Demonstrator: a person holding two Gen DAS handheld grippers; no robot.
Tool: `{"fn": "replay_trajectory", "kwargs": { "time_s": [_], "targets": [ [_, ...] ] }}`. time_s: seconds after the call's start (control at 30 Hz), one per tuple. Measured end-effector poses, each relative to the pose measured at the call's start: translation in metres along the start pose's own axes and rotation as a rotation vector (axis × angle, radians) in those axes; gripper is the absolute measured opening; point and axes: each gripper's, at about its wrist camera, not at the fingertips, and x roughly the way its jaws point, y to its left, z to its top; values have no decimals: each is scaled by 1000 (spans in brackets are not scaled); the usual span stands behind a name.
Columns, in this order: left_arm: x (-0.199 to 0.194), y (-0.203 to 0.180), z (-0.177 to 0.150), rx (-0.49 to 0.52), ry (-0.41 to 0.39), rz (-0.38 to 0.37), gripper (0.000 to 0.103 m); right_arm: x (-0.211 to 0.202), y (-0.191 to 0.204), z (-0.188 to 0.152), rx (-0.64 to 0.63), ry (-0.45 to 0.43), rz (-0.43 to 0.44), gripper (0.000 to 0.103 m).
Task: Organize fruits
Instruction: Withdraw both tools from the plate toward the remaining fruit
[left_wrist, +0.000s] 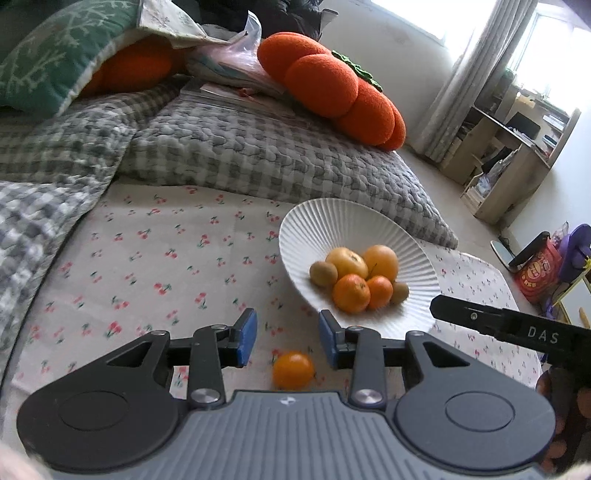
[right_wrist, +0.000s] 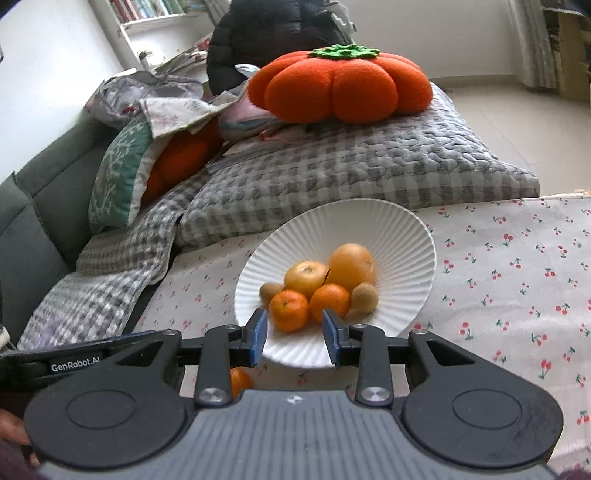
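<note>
One loose fruit left; both my jaws apart, empty.
Small round orange tangerine on cherry-print cloth, 6 o'clock of white ribbed plate; left gripper above it; right gripper idle; risk: soft cloth, fruit rolls off the pads.

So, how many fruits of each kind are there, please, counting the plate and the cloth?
Small orange mandarins: 3, two in the white ribbed plate, one on the cherry-print cloth
Brown kiwis: 2
Large orange: 1
Yellow apple-like fruit: 1
Total: 7
</note>
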Motion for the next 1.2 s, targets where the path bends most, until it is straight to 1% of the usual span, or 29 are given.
{"fn": "replay_trajectory", "kwargs": {
  "time_s": [0.1, 0.2, 0.33, 0.43, 0.53, 0.6, 0.67, 0.77, 0.83, 0.9, 0.93, 0.97, 1.03, 1.07, 1.1, 1.17, 1.2],
  "targets": [
    [-10, -3, -10, -2, 2, -6, 30, -8, 9, -5, -21, 5, 3, 31],
    [-21, -6, -19, -3, -4, -11, 31, -21, 20, -10, -46, -11, 13, 31],
    [-34, -8, -33, -18, -9, -7, 33, -36, 33, -24, -85, -6, 25, 31],
    [-41, -13, -43, 5, -14, 0, 33, -46, 39, -31, -109, -6, 11, 31],
    [-44, -17, -51, 16, -17, 4, 33, -55, 38, -34, -92, 5, 1, 35],
    [-44, -18, -56, 13, -4, -13, 34, -62, 38, -38, -86, -3, -9, 39],
    [-44, -20, -62, 26, 0, -6, 35, -69, 37, -43, -96, -12, -24, 45],
    [-42, -24, -69, 47, 11, 14, 39, -74, 37, -50, -127, -5, -43, 47],
    [-40, -26, -72, 47, 21, 9, 40, -76, 35, -53, -129, -1, -47, 47],
    [-40, -28, -75, 56, 25, 11, 43, -76, 34, -53, -140, 4, -49, 52],
    [-41, -30, -77, 61, 24, 14, 46, -77, 35, -55, -154, 7, -52, 58],
    [-41, -31, -78, 67, 24, 17, 47, -76, 36, -55, -172, 8, -59, 66],
    [-40, -32, -81, 75, 25, 22, 55, -76, 39, -56, -201, 3, -69, 77],
    [-39, -32, -81, 74, 27, 24, 57, -76, 41, -56, -211, -1, -74, 82],
    [-38, -31, -82, 72, 29, 26, 60, -76, 41, -56, -215, -4, -76, 84],
    [-37, -30, -82, 66, 34, 31, 65, -76, 42, -57, -221, -8, -82, 94],
    [-37, -30, -83, 64, 35, 34, 70, -76, 42, -57, -226, -10, -89, 96]
  ]
}}
